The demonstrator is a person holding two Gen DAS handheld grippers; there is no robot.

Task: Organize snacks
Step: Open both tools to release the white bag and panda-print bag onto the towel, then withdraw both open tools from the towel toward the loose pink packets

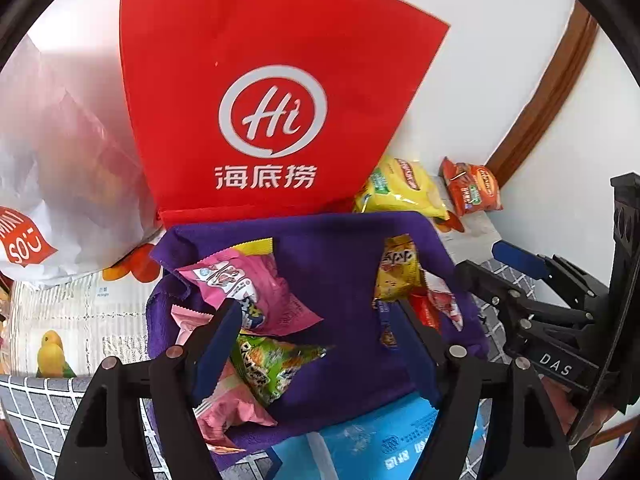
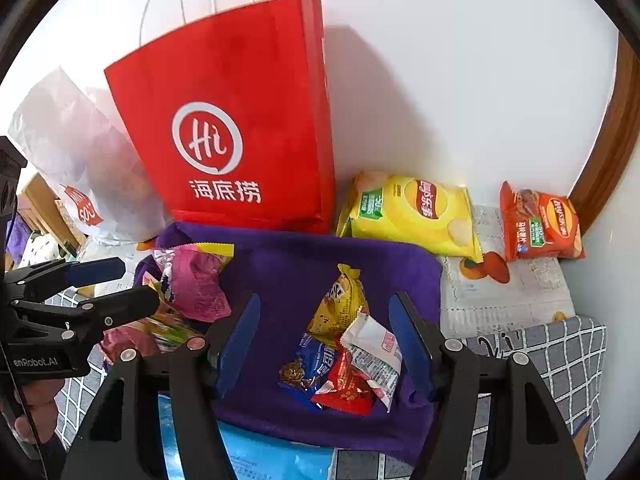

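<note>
On purple cloth (image 2: 280, 264), crinkled snack packets (image 2: 340, 364)

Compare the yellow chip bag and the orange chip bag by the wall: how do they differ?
The yellow chip bag looks larger than the orange chip bag. The yellow one sits beside the red paper bag; the orange one sits nearer the corner. Both appear sealed and off the purple cloth.

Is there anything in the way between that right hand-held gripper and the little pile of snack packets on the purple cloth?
Nothing visible. The right hand-held gripper hangs open directly over the snack pile on the purple cloth, with only air between them.
</note>
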